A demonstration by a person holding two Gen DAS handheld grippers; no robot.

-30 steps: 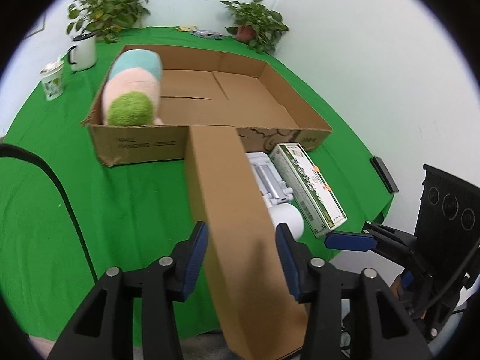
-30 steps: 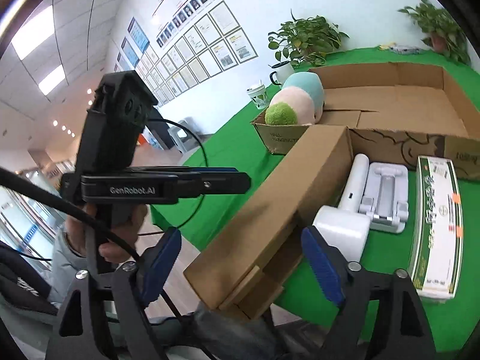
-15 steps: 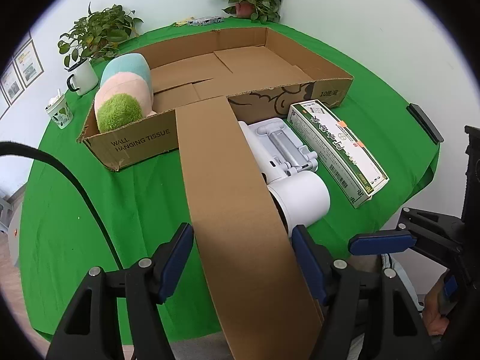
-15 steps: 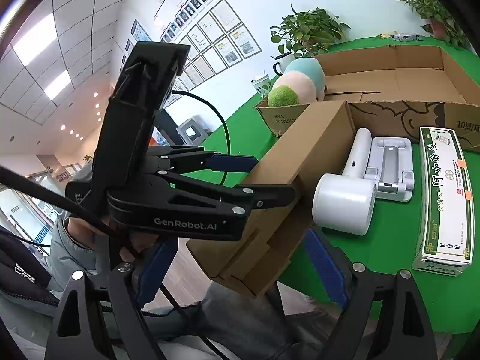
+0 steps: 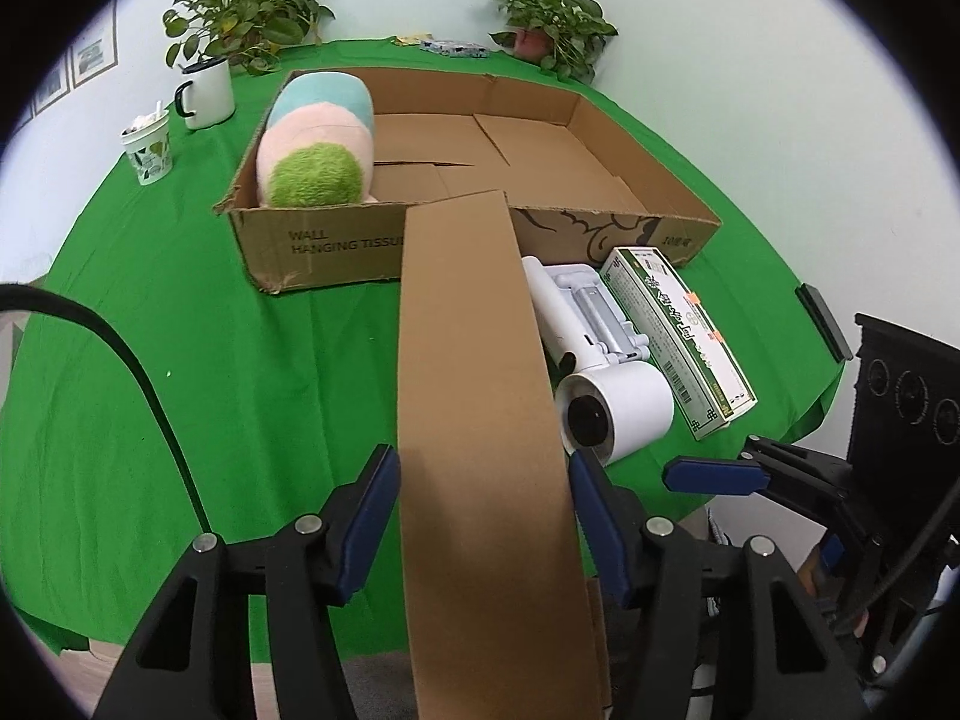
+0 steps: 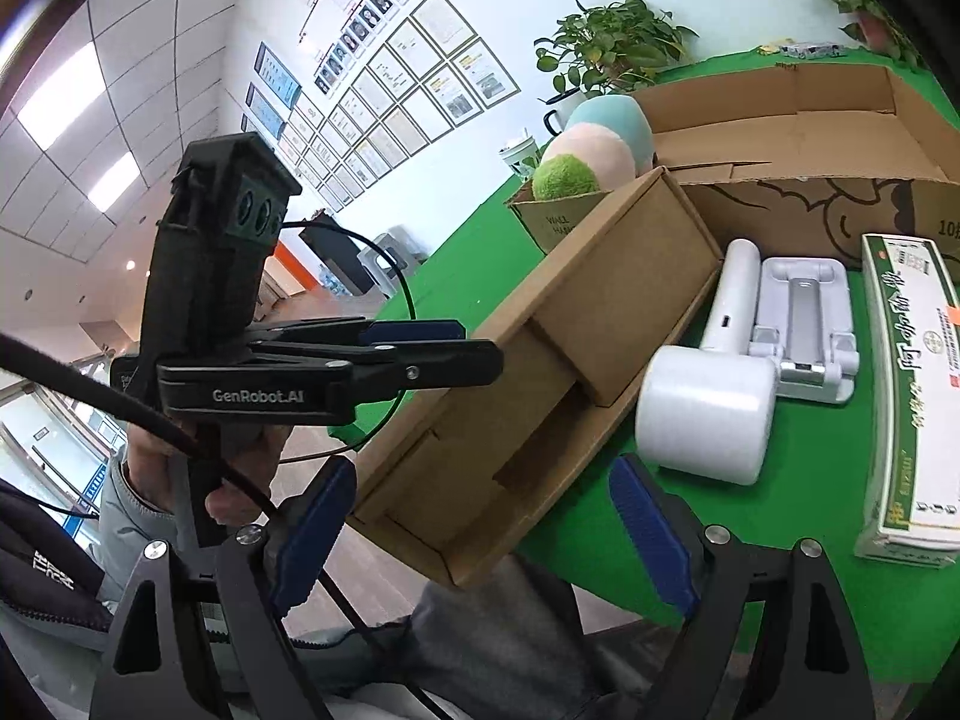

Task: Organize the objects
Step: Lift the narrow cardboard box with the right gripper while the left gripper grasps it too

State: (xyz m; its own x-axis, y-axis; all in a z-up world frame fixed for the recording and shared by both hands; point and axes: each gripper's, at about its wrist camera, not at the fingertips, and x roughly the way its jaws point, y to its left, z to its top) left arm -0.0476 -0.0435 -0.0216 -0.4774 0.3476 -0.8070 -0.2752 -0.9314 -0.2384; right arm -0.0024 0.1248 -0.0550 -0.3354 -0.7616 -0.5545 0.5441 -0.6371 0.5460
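A long brown cardboard box (image 5: 474,372) lies on the green table (image 5: 240,396), its near end jutting past the table edge. My left gripper (image 5: 480,480) straddles that near part. Its jaws are closing, and the pads (image 5: 378,492) stand right beside the box's sides without a clear press. In the right wrist view the left gripper (image 6: 480,348) reaches over the box (image 6: 606,294) from the left. My right gripper (image 6: 480,522) is open wide below the box's near end, touching nothing. A plush toy (image 5: 318,144) lies in the big open carton (image 5: 312,246).
Right of the long box lie a white hair dryer (image 5: 618,414), a white folding stand (image 5: 600,312) and a green-and-white packet (image 5: 678,330). A mug (image 5: 207,93), a paper cup (image 5: 149,147) and potted plants (image 5: 552,18) stand at the back. A person's hand (image 6: 174,468) holds the left gripper.
The left jaws spread wider around the long box, then narrowed again. The left gripper shifted along the box, which stayed in place. The right gripper sank a little.
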